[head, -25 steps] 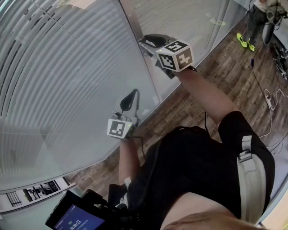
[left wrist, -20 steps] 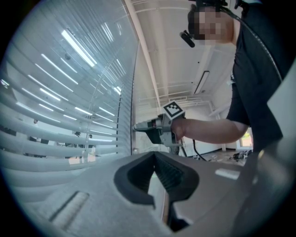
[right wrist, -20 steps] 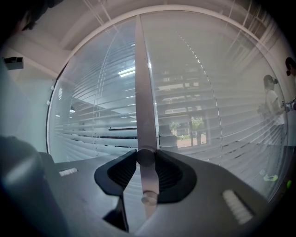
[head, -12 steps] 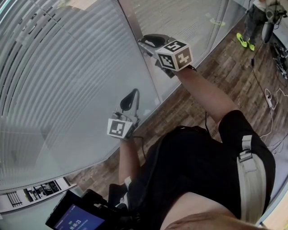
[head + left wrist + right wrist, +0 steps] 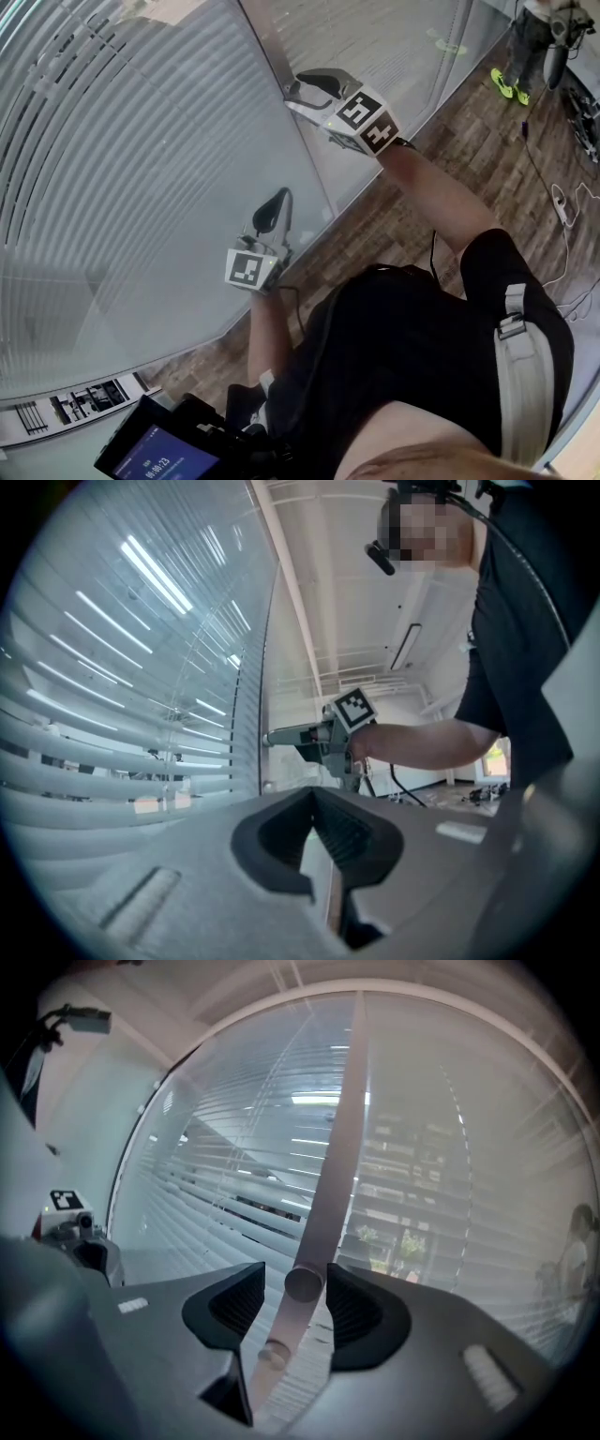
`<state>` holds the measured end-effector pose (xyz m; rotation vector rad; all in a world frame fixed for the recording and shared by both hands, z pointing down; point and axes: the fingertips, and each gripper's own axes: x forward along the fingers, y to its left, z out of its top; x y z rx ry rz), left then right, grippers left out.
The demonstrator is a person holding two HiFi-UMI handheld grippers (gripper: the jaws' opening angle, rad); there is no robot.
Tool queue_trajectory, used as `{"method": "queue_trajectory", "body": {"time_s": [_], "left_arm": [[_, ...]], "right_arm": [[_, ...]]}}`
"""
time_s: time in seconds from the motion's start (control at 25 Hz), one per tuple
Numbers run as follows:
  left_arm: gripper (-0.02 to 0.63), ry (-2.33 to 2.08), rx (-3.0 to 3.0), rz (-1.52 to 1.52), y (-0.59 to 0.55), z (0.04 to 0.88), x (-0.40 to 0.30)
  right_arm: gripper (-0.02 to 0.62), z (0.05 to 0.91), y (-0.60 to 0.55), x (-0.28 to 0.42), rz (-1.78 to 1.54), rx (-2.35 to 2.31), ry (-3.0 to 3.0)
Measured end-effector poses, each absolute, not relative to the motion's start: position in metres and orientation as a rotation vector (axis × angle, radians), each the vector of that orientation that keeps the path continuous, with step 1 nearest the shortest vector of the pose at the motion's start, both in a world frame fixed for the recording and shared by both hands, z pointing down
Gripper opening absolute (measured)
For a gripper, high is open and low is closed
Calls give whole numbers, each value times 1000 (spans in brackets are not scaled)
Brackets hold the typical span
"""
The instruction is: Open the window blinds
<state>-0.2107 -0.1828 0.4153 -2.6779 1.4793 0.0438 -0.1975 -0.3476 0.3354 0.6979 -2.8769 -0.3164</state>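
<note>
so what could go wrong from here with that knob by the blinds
1. The right gripper has its jaws apart around the upper knob, not clearly clamped, so it may slip when twisted.
2. A second knob sits just below; the jaws could catch the wrong one.
3. The glass is close to the tips and could get knocked.

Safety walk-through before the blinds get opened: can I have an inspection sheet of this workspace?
Surface: wood floor along a glass wall.
Job's things: blinds down behind the glass; round knob on the post.
Clutter: lit screen low by the person's body.
Grippers: right claw open, jaws either side of the knob; left claw shut, empty, lower down.
Cables: power strip and cords on the floor.
Surroundings: another person, bright shoes, farther along.
</note>
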Motion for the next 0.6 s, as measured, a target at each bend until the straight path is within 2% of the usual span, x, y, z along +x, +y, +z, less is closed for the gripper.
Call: {"method": "queue_trajectory", "body": {"time_s": [0.36, 0.6], "left_arm": [[3, 1472, -2678, 46, -183, 417, -209], [3, 1481, -2677, 53, -181, 418, -211]], "right_arm": [[184, 336, -336, -204, -1312, 667, -2174], [184, 349, -345, -205, -1457, 631, -1974]]}}
